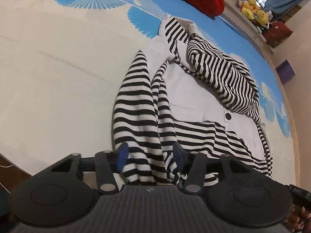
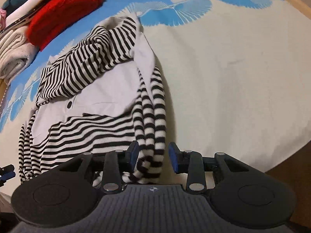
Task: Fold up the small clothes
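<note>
A black-and-white striped top with grey parts lies crumpled on the bed. The left tongs stand wide, with striped cloth loose between them. The right tongs are also apart around a bunched striped sleeve, not squeezing it.

Bedsheet: cream, blue fan-leaf print. Red knit item at far edge, folded white cloth beside it. Yellow plush toys on a shelf; purple box on floor.
</note>
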Tool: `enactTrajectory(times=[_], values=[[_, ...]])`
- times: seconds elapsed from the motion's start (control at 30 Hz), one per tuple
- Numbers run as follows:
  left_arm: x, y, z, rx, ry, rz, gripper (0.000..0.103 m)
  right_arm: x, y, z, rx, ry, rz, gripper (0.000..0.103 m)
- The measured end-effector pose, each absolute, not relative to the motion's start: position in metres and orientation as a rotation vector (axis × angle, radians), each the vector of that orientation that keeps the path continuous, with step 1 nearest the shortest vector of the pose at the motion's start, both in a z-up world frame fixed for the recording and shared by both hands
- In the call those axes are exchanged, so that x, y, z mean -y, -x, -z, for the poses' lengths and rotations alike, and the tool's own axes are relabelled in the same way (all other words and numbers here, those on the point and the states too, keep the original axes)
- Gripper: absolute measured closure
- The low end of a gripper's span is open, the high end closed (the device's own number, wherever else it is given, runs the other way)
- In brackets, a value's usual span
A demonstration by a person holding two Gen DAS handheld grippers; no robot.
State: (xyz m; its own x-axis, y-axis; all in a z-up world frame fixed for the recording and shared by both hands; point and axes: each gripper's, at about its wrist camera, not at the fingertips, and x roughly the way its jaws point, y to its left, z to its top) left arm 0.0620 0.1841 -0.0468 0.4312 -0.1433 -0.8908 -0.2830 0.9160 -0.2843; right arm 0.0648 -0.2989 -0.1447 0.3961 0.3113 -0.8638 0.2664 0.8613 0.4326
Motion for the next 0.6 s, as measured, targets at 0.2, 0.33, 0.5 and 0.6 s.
enactTrajectory(times=[0.2, 0.33, 0.5, 0.6], values=[[-0.18, -0.068, 0.064, -1.19, 0.39, -0.138, 0.035, 0.301, -0.065, 0.155, -1.228, -0.606, -0.033, 0.057], [-0.183, -0.07, 0.075, -1.227, 0.38, -0.175, 0.035, 0.295, -0.071, 0.163, -1.272, -0.592, -0.045, 0.056], [-0.182, -0.073, 0.084, -1.255, 0.379, -0.176, 0.035, 0.285, -0.075, 0.173, -1.33, -0.545, -0.061, 0.056], [-0.178, -0.074, 0.088, -1.273, 0.367, -0.165, 0.035, 0.282, -0.075, 0.175, -1.339, -0.527, -0.065, 0.056]])
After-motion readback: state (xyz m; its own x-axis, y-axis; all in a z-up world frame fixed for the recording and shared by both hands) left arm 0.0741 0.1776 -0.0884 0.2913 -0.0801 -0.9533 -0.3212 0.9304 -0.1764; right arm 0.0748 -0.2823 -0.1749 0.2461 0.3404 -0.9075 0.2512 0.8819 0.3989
